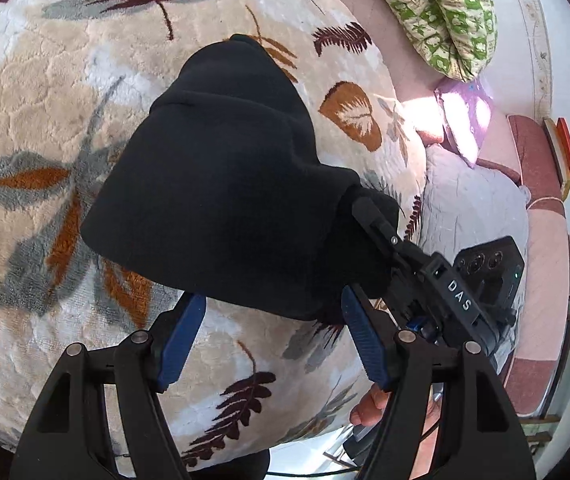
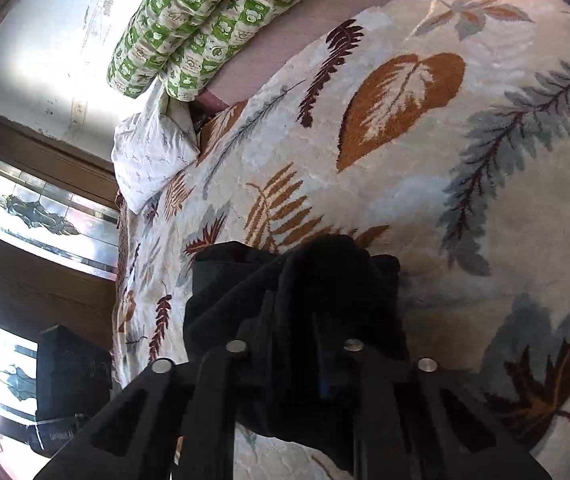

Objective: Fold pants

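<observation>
Black pants (image 1: 213, 184) lie in a folded bundle on a leaf-patterned blanket (image 1: 45, 92). My left gripper (image 1: 273, 300) stands open at the bundle's near edge, its blue pads (image 1: 181, 340) on either side of the hem and closed on nothing. My right gripper (image 1: 373, 216) reaches in from the right in the left wrist view and is shut on the pants' right corner. In the right wrist view, black pants cloth (image 2: 297, 280) is bunched over and between the fingers of the right gripper (image 2: 305, 320), hiding their tips.
A green-and-white patterned quilt (image 1: 441, 12) lies rolled at the far side of the bed. A white pillow (image 2: 149, 152) and a pale grey quilt (image 1: 469, 204) sit near the bed's edge. A person's fingers (image 1: 369, 404) show under the right tool. A window (image 2: 33, 208) is to the left.
</observation>
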The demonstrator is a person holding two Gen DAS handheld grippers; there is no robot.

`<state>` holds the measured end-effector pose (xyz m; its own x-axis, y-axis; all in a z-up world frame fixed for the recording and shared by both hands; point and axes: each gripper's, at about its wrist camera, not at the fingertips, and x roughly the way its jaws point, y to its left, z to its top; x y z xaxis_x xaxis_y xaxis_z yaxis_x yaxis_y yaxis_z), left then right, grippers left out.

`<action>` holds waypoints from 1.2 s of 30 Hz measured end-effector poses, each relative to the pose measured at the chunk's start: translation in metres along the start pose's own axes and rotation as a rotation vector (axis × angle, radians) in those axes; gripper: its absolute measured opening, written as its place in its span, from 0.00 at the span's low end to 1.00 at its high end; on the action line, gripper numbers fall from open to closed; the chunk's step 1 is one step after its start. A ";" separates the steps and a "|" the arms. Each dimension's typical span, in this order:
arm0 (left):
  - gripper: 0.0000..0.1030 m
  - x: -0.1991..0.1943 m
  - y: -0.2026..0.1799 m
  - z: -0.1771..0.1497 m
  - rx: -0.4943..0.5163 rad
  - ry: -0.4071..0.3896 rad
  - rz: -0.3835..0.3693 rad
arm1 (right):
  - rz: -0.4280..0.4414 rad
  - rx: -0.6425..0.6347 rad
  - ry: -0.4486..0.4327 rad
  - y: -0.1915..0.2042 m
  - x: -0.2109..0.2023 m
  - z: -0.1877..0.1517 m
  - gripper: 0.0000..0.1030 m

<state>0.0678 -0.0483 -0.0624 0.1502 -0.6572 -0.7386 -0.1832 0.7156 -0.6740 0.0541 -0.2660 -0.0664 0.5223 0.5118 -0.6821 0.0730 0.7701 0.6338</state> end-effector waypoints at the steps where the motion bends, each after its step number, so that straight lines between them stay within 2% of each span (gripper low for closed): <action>1: 0.68 0.002 0.002 0.002 -0.013 0.002 -0.002 | -0.003 -0.010 -0.013 -0.002 -0.004 -0.001 0.10; 3: 0.66 0.005 0.006 0.006 -0.041 0.010 -0.003 | 0.012 -0.008 -0.053 -0.008 -0.016 0.000 0.09; 4: 0.62 0.007 0.006 0.008 -0.049 0.009 0.000 | 0.014 -0.010 -0.072 -0.011 -0.021 0.000 0.09; 5: 0.56 0.009 0.007 0.008 -0.055 0.008 0.014 | 0.014 -0.008 -0.086 -0.013 -0.025 0.001 0.09; 7: 0.37 0.020 0.009 0.008 -0.068 0.043 0.038 | 0.001 -0.009 -0.086 -0.019 -0.026 0.000 0.09; 9: 0.26 0.033 0.014 0.004 -0.087 0.089 0.051 | 0.007 -0.013 -0.078 -0.023 -0.023 -0.004 0.09; 13: 0.19 0.047 0.019 -0.003 -0.051 0.088 0.109 | 0.001 -0.015 -0.065 -0.032 -0.013 -0.012 0.11; 17: 0.19 0.045 0.017 -0.003 -0.027 0.093 0.109 | 0.003 0.023 -0.057 -0.048 -0.009 -0.015 0.12; 18: 0.19 0.043 0.016 -0.004 -0.017 0.099 0.103 | 0.010 0.041 -0.060 -0.049 -0.012 -0.015 0.18; 19: 0.19 0.039 0.015 -0.005 0.000 0.097 0.110 | 0.013 0.047 -0.063 -0.048 -0.017 -0.015 0.31; 21: 0.19 0.026 0.011 -0.010 0.051 0.095 0.117 | 0.031 0.035 -0.073 -0.042 -0.030 -0.016 0.36; 23: 0.19 0.008 0.007 -0.018 0.109 0.097 0.097 | 0.049 0.024 -0.094 -0.036 -0.047 -0.016 0.37; 24: 0.19 -0.004 0.004 -0.020 0.142 0.091 0.086 | 0.057 0.023 -0.112 -0.035 -0.056 -0.015 0.40; 27: 0.19 -0.041 0.002 -0.014 0.202 0.011 0.074 | 0.073 0.036 -0.136 -0.032 -0.074 -0.011 0.54; 29: 0.25 -0.063 0.005 -0.002 0.211 -0.077 0.091 | 0.056 0.026 -0.125 -0.029 -0.076 -0.010 0.54; 31: 0.38 -0.074 0.009 0.015 0.193 -0.119 0.110 | 0.038 0.013 -0.105 -0.023 -0.070 -0.012 0.54; 36: 0.38 -0.055 -0.004 0.044 0.189 -0.094 0.161 | -0.003 -0.011 -0.077 -0.017 -0.057 -0.026 0.54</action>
<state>0.1035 -0.0049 -0.0193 0.2249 -0.5128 -0.8286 -0.0283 0.8465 -0.5316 0.0013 -0.2987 -0.0479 0.5860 0.4794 -0.6533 0.0650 0.7758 0.6276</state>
